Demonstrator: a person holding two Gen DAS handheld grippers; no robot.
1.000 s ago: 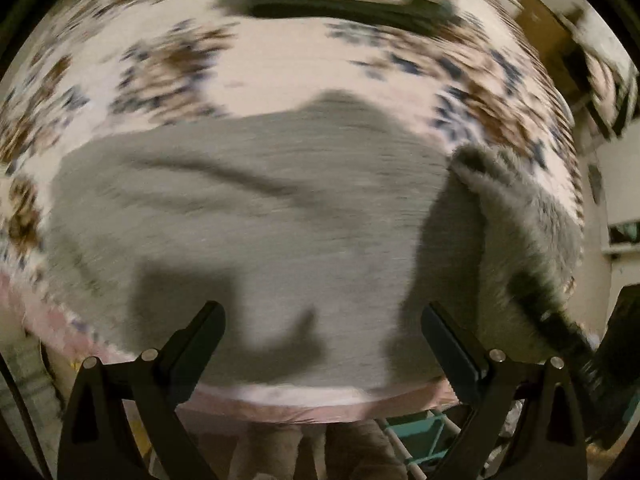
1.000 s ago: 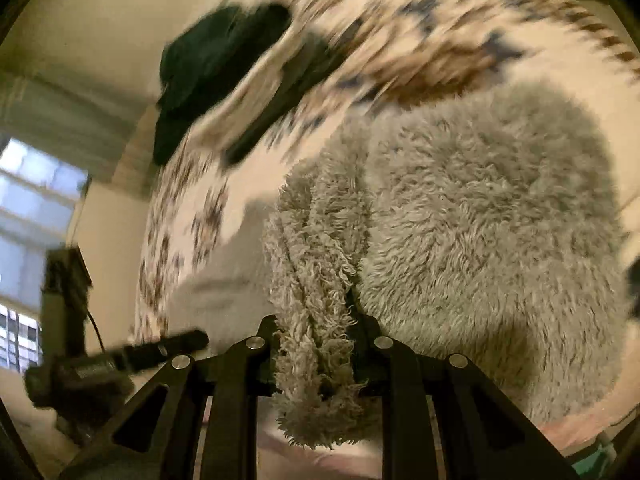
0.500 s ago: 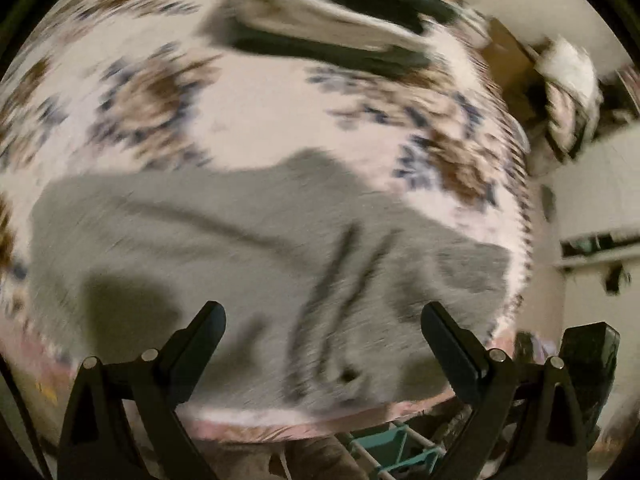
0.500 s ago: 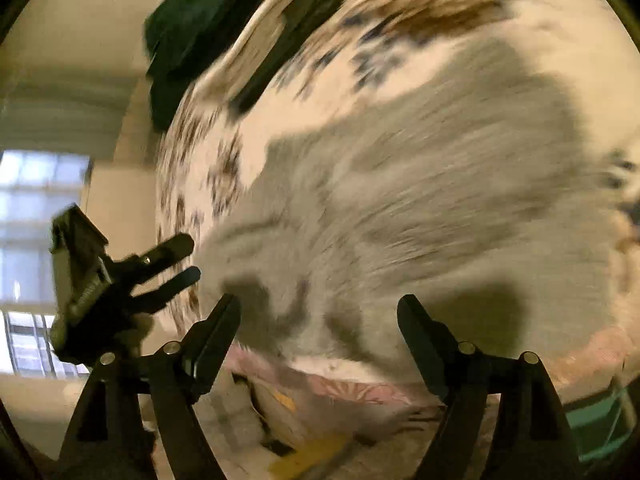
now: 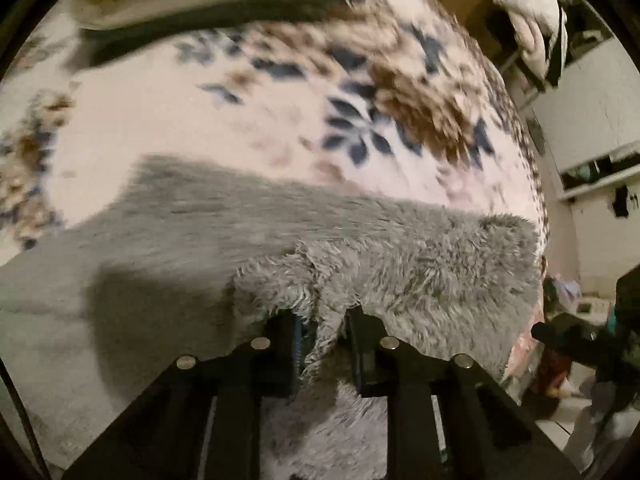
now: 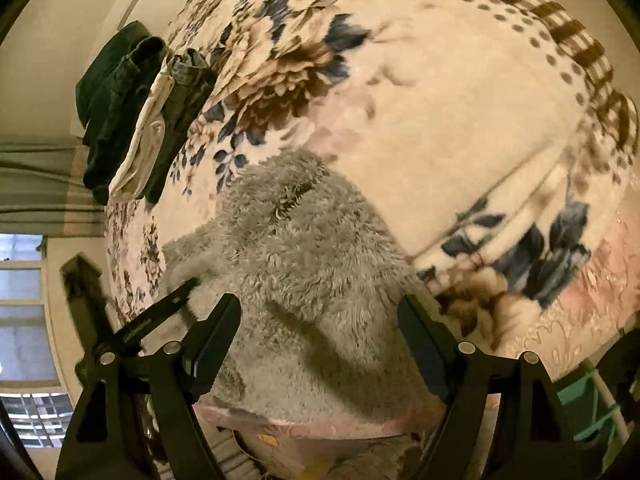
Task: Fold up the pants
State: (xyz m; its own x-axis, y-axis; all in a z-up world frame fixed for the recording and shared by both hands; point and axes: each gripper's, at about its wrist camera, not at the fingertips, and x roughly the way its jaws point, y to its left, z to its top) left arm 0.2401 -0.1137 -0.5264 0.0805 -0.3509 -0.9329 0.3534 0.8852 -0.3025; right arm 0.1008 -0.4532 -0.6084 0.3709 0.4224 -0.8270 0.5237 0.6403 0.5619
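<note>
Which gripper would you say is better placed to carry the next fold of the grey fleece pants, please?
Left. The left gripper is already shut on an edge of the grey fleece pants, while the right gripper hovers open above them, holding nothing.

Our left gripper [image 5: 322, 322] is matte black plastic throughout. Each of its fingers [image 5: 286, 344] is a flat, angular slab, and the inner face of the left one carries a thin strip of blue ribbing. Four round silver screw heads sit in a row across the black linkage arms behind them, two per side.

Our right gripper [image 6: 320, 336] is the same black build. Its fingers [image 6: 218, 332] are wedge-shaped with squared tips and smooth faces that catch a dull sheen. Behind each sit triangular cut-outs in the frame and two silver screw heads, four in all.
</note>
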